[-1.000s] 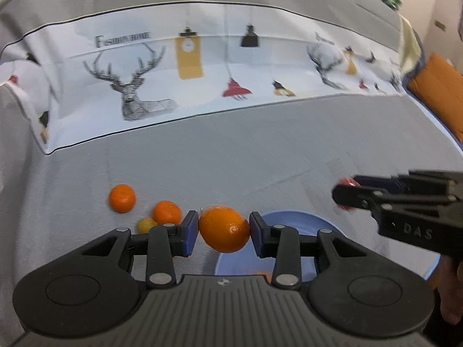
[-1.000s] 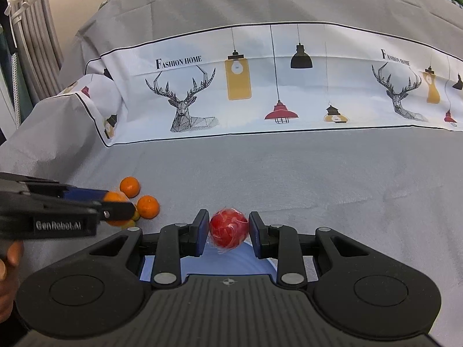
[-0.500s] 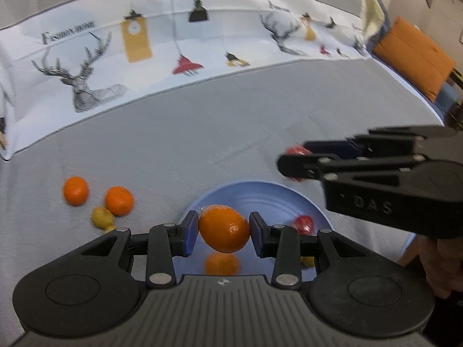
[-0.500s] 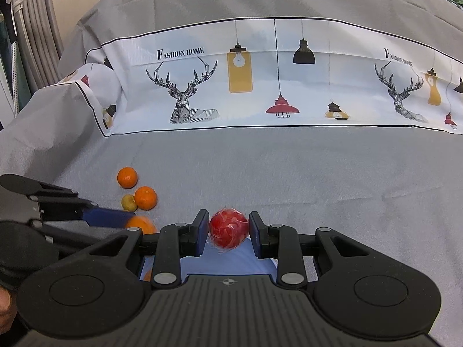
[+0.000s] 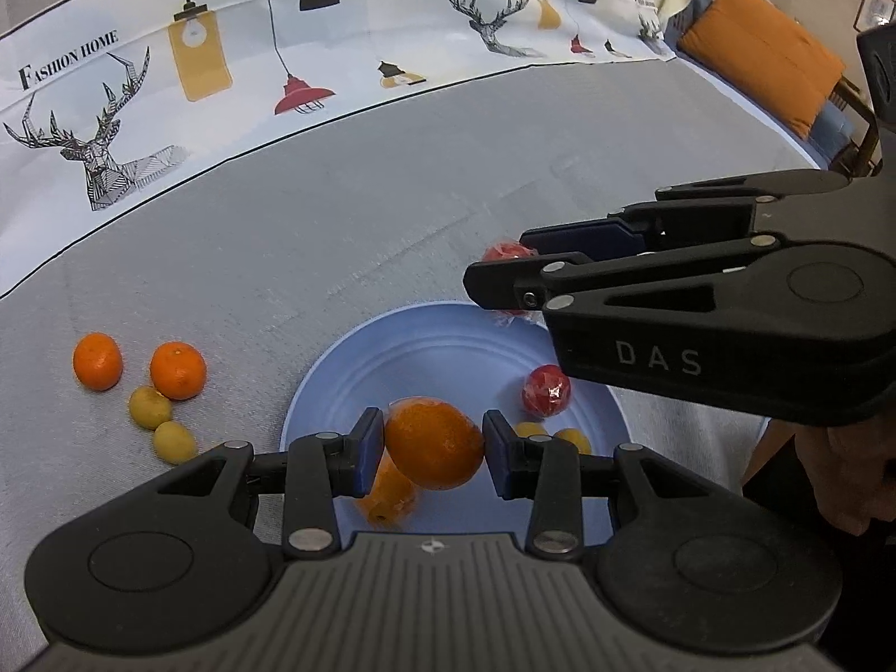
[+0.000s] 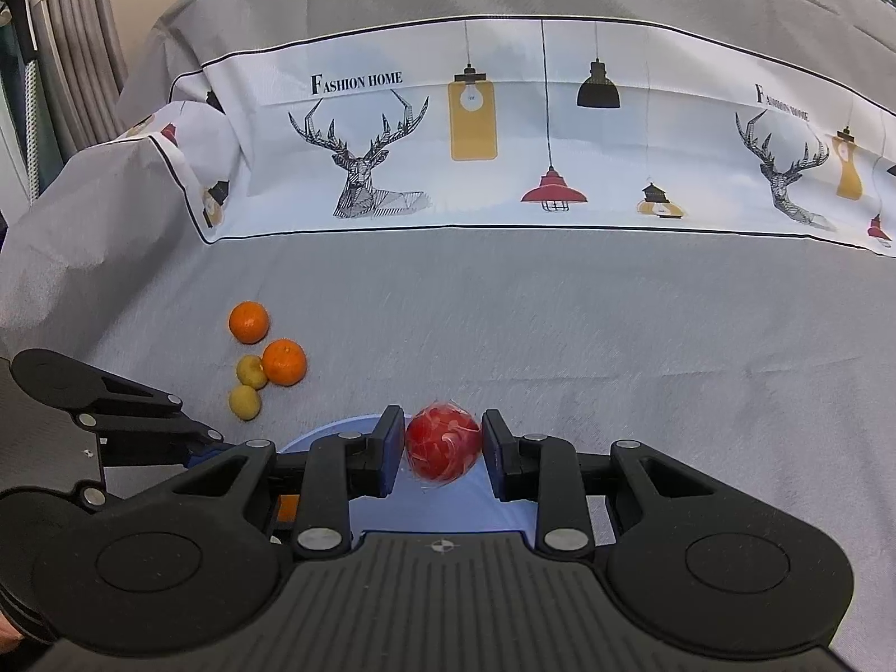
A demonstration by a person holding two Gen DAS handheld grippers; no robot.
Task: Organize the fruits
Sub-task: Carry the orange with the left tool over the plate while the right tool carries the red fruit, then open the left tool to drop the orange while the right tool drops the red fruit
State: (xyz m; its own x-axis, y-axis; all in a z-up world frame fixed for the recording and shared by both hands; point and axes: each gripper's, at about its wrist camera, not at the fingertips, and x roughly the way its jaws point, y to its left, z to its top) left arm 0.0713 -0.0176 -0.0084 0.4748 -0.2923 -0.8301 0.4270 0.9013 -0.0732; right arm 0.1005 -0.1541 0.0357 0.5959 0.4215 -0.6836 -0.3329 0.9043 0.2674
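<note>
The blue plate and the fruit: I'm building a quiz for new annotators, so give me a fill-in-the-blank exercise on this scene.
1. The left gripper is shut on an ____ fruit.
2. The right gripper is shut on a ____ ball-shaped fruit in clear wrap.
3. The plate under both grippers is ____ in colour.
4. On the grey cloth beside the plate lie ____ loose fruits.

Missing words: orange; red; blue; four

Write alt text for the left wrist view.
The left gripper holds an orange over a blue plate with fruit in it. The right gripper holds a red fruit at the plate's far rim.
</note>
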